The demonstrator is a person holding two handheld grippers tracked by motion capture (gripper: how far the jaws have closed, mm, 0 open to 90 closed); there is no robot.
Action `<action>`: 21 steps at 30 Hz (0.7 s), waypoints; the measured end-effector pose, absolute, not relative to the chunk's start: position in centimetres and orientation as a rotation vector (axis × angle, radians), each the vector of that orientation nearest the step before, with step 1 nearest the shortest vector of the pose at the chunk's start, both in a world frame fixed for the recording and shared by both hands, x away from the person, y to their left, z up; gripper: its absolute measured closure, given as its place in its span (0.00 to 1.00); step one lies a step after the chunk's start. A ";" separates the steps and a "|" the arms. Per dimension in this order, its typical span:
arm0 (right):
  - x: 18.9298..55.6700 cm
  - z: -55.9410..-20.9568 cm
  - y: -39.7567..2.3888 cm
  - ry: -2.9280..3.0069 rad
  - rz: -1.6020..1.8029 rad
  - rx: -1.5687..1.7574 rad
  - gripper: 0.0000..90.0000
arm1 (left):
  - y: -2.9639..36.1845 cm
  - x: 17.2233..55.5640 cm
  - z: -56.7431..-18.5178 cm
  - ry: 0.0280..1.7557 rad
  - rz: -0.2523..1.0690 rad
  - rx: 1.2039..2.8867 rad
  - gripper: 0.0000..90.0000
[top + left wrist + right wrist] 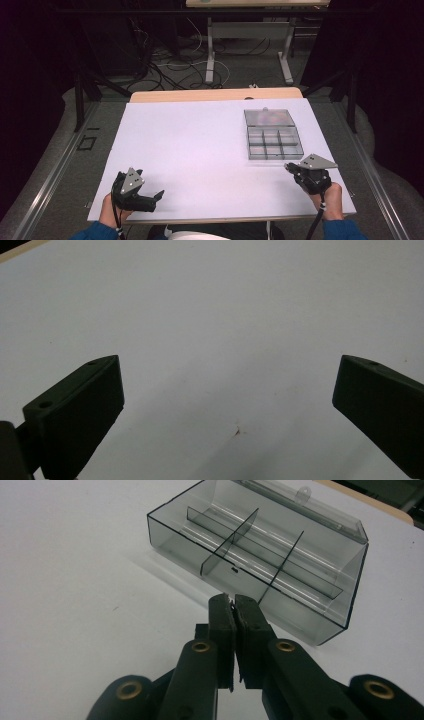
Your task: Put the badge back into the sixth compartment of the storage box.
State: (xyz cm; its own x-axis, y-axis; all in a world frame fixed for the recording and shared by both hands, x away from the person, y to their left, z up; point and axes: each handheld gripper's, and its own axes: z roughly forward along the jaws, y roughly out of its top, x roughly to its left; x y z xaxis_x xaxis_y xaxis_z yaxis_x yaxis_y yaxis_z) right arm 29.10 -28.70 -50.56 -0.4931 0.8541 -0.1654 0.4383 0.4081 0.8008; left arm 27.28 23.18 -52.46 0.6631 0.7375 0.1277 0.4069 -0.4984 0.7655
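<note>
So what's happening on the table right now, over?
Left gripper open above bare table. Right gripper shut, empty, just short of clear divided box. Box lid open, compartments look empty. Nothing in the way.

Table (200, 150) evenly and brightly lit from above; surroundings dark. Soft shadows under box (260, 550). High view soft, low-resolution. Mild glare on box lid.

clear grey compartment box (274, 141) – lid open – on table's right side
</note>
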 end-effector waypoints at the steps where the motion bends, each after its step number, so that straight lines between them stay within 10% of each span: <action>1: 29.1 -50.5 -28.7 2.090 0.959 1.090 0.97 | 23.2 27.3 -52.5 0.882 0.581 2.147 0.00; 21: 30.2 -49.6 -28.6 2.053 0.948 1.079 0.97 | 23.1 27.3 -52.5 0.887 0.585 2.142 0.00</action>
